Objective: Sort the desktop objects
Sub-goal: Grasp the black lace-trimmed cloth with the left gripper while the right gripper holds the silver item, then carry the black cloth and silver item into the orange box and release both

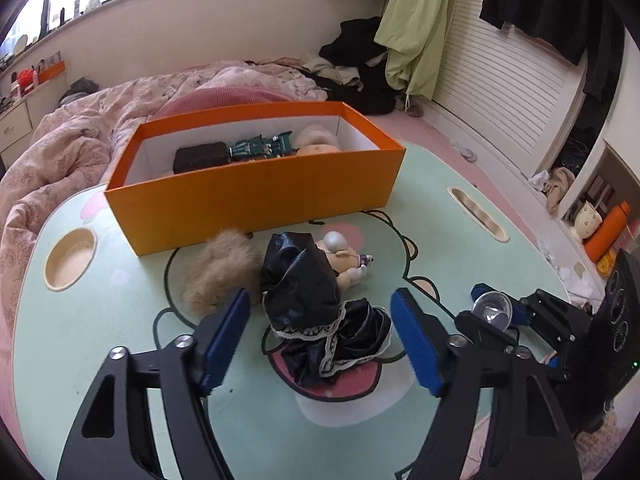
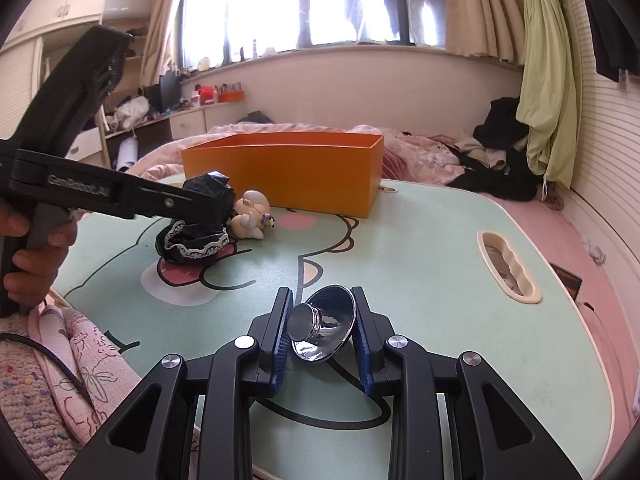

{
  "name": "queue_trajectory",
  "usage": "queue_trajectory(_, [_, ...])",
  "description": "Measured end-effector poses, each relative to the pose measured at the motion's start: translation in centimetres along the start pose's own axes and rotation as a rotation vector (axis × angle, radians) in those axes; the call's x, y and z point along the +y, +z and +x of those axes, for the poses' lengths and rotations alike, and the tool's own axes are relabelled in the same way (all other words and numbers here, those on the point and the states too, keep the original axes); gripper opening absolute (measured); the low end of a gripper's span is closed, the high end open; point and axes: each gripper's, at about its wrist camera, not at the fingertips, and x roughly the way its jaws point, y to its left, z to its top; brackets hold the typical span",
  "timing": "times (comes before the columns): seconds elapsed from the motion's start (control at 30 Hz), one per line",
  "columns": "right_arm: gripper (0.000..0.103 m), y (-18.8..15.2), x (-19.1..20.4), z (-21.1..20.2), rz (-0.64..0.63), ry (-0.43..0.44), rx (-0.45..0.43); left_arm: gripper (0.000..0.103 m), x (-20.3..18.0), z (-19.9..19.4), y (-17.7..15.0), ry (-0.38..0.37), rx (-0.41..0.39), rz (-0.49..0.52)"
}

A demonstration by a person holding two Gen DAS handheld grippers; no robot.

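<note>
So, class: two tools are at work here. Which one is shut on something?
The right tool: its pads clamp the shiny metal cup. The left tool only straddles the black-dressed doll, pads clear of it.

The left wrist view looks steeply down, close over the black-dressed doll; the right looks shallower (from the side). Both share the orange cardboard box.

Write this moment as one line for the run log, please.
left tongs: open around doll | right tongs: shut on chrome cup | orange box: holds toys | table
</note>
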Motion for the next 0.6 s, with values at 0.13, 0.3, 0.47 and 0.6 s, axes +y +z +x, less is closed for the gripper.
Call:
queue_trajectory(0.13, [0.027,0.0,0.0,0.0,0.001,-0.003,0.000,0.042,0.7,0.0,-0.7,-0.033,-0.004,-0.027])
queue_trajectory(0.3, [0.027,0.0,-0.1,0.1,0.001,-0.011,0.000,0.036,2.8,-3.3,-2.2,-0.110,-0.104,-0.112])
queue_trajectory(0.47, [0.027,0.1,-0.1,0.0,0.000,-0.027,0.009,0.036,4.3,-6.5,-4.5,-0.120,-0.179,-0.124])
queue_trajectory(0.6, [0.027,0.8,0.0,-0.6,0.010,-0.023,0.001,0.036,5.1,-7.7,-5.0,-0.100,-0.196,-0.123])
